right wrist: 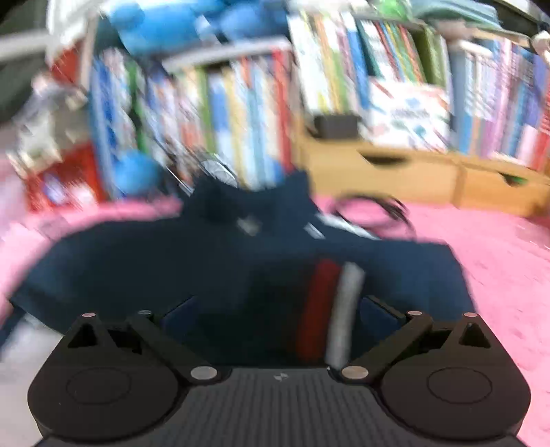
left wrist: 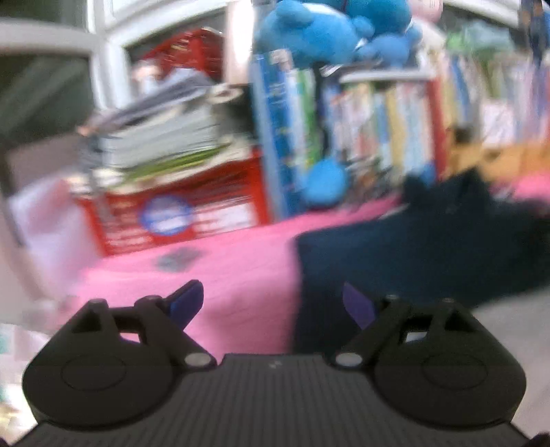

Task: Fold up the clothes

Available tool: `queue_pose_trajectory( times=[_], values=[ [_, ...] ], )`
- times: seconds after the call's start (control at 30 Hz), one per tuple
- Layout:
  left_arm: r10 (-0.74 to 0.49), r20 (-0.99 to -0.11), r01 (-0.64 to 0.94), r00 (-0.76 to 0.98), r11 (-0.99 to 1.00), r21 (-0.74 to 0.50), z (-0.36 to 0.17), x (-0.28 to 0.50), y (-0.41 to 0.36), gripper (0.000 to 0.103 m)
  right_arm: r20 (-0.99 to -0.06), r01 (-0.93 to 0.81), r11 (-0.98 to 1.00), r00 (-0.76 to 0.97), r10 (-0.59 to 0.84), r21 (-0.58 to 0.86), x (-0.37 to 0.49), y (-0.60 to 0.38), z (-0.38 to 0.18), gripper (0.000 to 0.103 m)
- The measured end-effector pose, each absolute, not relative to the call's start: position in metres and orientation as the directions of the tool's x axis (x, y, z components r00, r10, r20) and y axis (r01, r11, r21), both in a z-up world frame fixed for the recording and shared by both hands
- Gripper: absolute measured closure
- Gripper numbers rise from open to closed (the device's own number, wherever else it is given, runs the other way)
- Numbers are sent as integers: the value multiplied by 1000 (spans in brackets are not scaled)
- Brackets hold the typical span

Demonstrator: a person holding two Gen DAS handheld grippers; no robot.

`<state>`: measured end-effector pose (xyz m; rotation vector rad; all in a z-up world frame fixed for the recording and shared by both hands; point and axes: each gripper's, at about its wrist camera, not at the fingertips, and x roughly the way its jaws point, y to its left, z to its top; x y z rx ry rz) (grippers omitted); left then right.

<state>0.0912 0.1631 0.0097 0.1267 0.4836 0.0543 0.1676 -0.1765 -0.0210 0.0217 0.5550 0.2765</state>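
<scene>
Left wrist view: garment (left wrist: 412, 254), dark navy, lies spread on the pink cover (left wrist: 220, 271), to the right of the left hand-held gripper (left wrist: 273, 304); the picture is blurred.
Left grip: blue fingers stand wide apart, nothing between them, pink cover showing in the gap.
Left edges: garment's left edge runs up and away just right of the gap; its far part bunches up near the books (left wrist: 378, 123).
Left room: bare pink cover ahead and to the left, then a red box (left wrist: 178, 213) with stacked papers and a blue plush (left wrist: 319, 31) above; this clutter closes off the far side.
Right wrist view: right hand-held gripper (right wrist: 278, 319) sits low over the garment (right wrist: 172, 261), with a red and white stripe (right wrist: 330, 309) running between its fingers.
Right grip: fingers look apart, cloth lying in the gap; whether the pads press on it cannot be told through the blur.
Right edges: garment's right edge falls away onto the pink cover (right wrist: 498, 261); a dark cord (right wrist: 371, 209) loops just beyond its far edge.
Right room: open cover to the right, wooden drawers (right wrist: 395, 172) and shelves behind.
Progress: judged early; the garment looks mostly spread, no neat fold visible.
Left to do: probably taking the edges, folding the sides in, then halving.
</scene>
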Motion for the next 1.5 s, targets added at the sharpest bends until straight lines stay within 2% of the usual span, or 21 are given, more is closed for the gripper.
queue_pose_trajectory(
  times=[0.17, 0.27, 0.37, 0.43, 0.53, 0.6, 0.63, 0.67, 0.7, 0.73, 0.77, 0.83, 0.93, 1.07, 1.13, 1.2, 1.23, 1.27, 1.3, 1.37, 1.5],
  values=[
    [56, -561, -18, 826, 997, 72, 0, 154, 157, 14, -533, -317, 938, 775, 340, 137, 175, -142, -19, 3],
    [-48, -656, -33, 754, 993, -111, -4, 194, 190, 14, -514, -452, 885, 736, 440, 110, 158, -110, -17, 3],
    [-166, -759, -77, 630, 959, -274, -16, 237, 217, 13, -485, -615, 787, 703, 520, -48, 131, -52, -16, 3],
    [-221, -788, -76, 574, 945, -320, -26, 255, 224, 13, -469, -682, 724, 675, 569, -102, 119, -15, -16, 7],
    [-226, -780, -12, 583, 958, -286, -32, 265, 220, 15, -470, -747, 657, 619, 629, -102, 116, 32, -17, 9],
    [-240, -773, 36, 588, 962, -272, -32, 268, 220, 29, -485, -775, 628, 576, 657, -70, 121, 59, -18, 9],
    [-248, -769, 60, 589, 962, -265, -31, 270, 220, 50, -499, -785, 616, 558, 663, -58, 124, 69, -20, 9],
    [-267, -761, 66, 591, 956, -285, -31, 271, 223, 66, -518, -791, 610, 543, 661, -50, 126, 76, -26, 10],
    [-289, -751, 64, 593, 947, -314, -32, 271, 227, 70, -538, -796, 603, 527, 658, -42, 128, 82, -31, 20],
    [-296, -743, 64, 600, 944, -324, -32, 272, 229, 85, -556, -802, 597, 511, 655, -34, 130, 89, -37, 32],
    [-297, -736, 66, 608, 943, -327, -32, 273, 231, 90, -575, -807, 590, 495, 651, -25, 133, 96, -42, 56],
    [-299, -721, 68, 625, 941, -331, -32, 275, 235, 93, -602, -818, 575, 468, 647, -17, 134, 106, -51, 57],
    [-280, -705, 57, 652, 945, -323, -33, 279, 239, 94, -602, -851, 524, 433, 671, -28, 128, 108, -51, 57],
    [-149, -715, 14, 683, 981, -191, -29, 282, 226, 91, -605, -875, 483, 403, 686, -35, 126, 108, -49, 55],
    [-50, -671, 30, 740, 999, -40, -18, 267, 211, 91, -605, -883, 469, 369, 706, 8, 128, 100, -45, 50],
    [43, -588, 17, 808, 995, 96, -5, 241, 197, 85, -588, -881, 469, 347, 731, 64, 129, 84, -36, 44],
    [48, -563, 25, 825, 992, 122, 0, 228, 191, 79, -569, -872, 484, 362, 738, 74, 129, 74, -31, 41],
    [42, -546, 38, 837, 990, 136, 5, 216, 185, 79, -547, -858, 507, 390, 741, 75, 129, 61, -26, 34],
    [36, -528, 51, 848, 987, 150, 9, 205, 180, 78, -534, -833, 550, 439, 722, 58, 131, 47, -22, 30],
    [16, -536, 81, 844, 984, 158, 9, 189, 164, 78, -518, -744, 668, 579, 629, -19, 139, 18, -19, 28],
    [-13, -611, 119, 792, 984, 132, -18, 176, 154, 78, -510, -501, 848, 782, 357, -174, 163, -45, -26, 28]
  ],
)
